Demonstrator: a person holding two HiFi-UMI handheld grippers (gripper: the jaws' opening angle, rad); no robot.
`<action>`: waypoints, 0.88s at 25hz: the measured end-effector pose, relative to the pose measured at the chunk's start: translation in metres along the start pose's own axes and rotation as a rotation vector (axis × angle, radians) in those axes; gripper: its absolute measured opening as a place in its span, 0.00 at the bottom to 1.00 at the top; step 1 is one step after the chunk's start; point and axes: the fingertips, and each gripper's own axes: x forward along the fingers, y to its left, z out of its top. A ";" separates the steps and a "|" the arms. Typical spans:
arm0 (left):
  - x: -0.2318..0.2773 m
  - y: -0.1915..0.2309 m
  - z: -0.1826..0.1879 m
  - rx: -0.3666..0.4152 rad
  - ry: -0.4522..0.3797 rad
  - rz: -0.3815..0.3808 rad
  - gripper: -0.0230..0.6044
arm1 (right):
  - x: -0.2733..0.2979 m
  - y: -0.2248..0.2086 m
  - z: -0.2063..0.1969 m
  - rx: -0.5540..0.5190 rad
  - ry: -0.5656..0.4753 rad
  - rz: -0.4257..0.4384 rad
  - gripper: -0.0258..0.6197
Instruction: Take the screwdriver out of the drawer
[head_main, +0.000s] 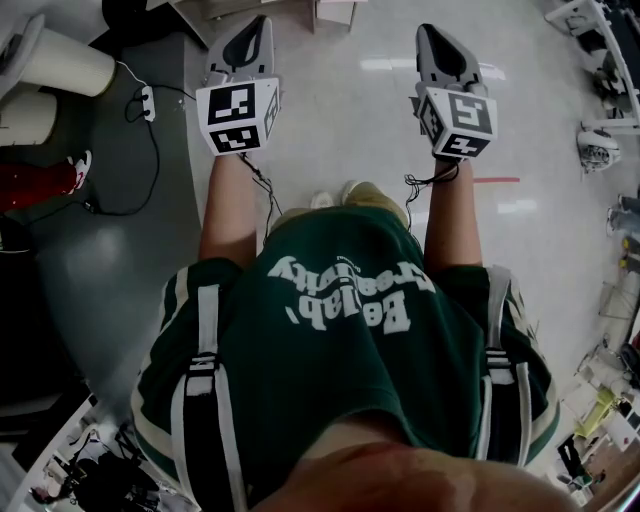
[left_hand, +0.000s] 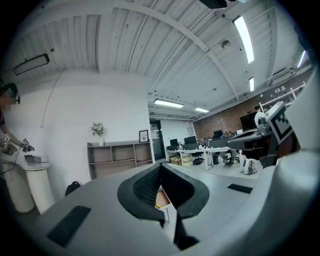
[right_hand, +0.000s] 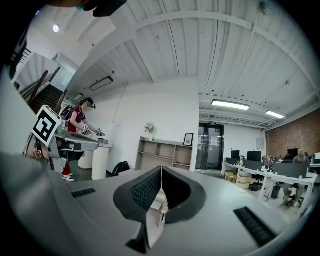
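The screwdriver cannot be made out in any view. We see only a sliver of what appears to be an open, wood-coloured drawer (left_hand: 162, 199), some way off across the room, through the narrow gap beneath the meeting tips of the left gripper (left_hand: 160, 166). The right gripper (right_hand: 161, 170) frames a small white unit (right_hand: 159, 205) in the same way. Both pairs of jaws are clenched tip to tip with nothing between them. In the head view we see the two grippers held side by side and apart, each carrying its marker cube (head_main: 238, 116), over a pale glossy floor (head_main: 340, 110), in front of the wearer's green shirt (head_main: 340, 340). Beyond the jaws, an open shelf unit (left_hand: 120, 158) stands against a white wall with a plant (left_hand: 97, 129) on top. Office desks (left_hand: 210, 150) lie to its right. In the right gripper view another person (right_hand: 77, 117) stands at a white pedestal (right_hand: 100, 160).
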 end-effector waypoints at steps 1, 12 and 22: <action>-0.001 0.001 -0.002 0.000 0.000 0.000 0.07 | 0.000 0.002 -0.001 -0.001 -0.002 -0.001 0.09; 0.042 0.015 -0.009 -0.007 -0.004 0.011 0.07 | 0.048 -0.003 -0.003 -0.025 -0.010 0.036 0.09; 0.165 0.037 -0.008 0.009 -0.012 0.025 0.07 | 0.169 -0.058 -0.007 -0.055 -0.029 0.078 0.09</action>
